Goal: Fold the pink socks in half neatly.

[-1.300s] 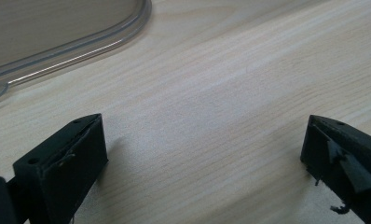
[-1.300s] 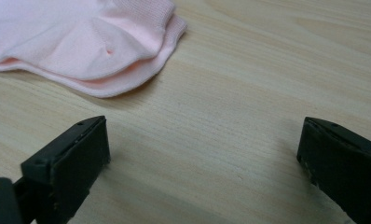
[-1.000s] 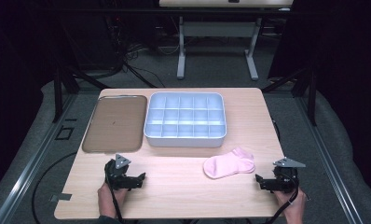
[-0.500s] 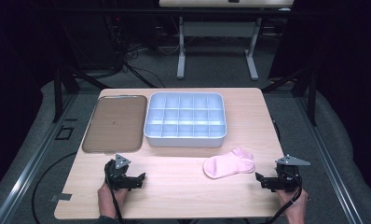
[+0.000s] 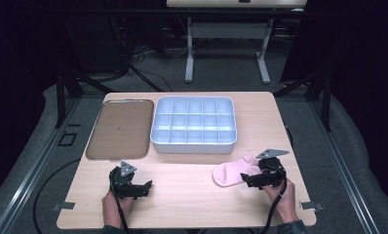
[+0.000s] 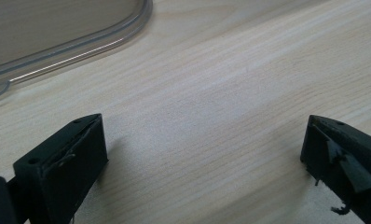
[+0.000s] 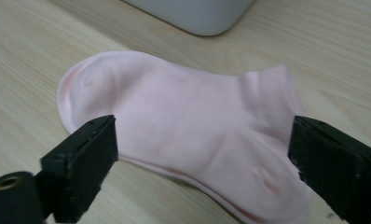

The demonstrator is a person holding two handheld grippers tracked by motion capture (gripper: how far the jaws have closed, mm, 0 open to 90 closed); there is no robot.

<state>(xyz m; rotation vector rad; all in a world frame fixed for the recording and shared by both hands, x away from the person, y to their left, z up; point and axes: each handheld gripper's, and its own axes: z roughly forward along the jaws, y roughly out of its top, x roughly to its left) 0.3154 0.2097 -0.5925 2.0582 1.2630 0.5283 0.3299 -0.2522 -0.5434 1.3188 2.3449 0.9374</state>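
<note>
Right gripper (image 5: 250,179) sits at the pink sock (image 5: 229,173) near the table's (image 5: 192,195) right front edge in the high view, jaws apart and just now narrowing, nothing pinched yet. Left gripper (image 5: 142,188) rests on bare wood, below the brown tray (image 5: 118,128); the white compartment box (image 5: 194,124) stands beyond the sock.

From the left gripper view, its jaws stand wide over empty wood, the tray's rim (image 6: 81,42) at the top.

From the right gripper view, the sock (image 7: 183,126) lies flat between the spread jaws, untouched, the box's corner (image 7: 197,16) behind it. This looks like the reach before the pickup; next the jaws should sink onto the fabric and close on it.
</note>
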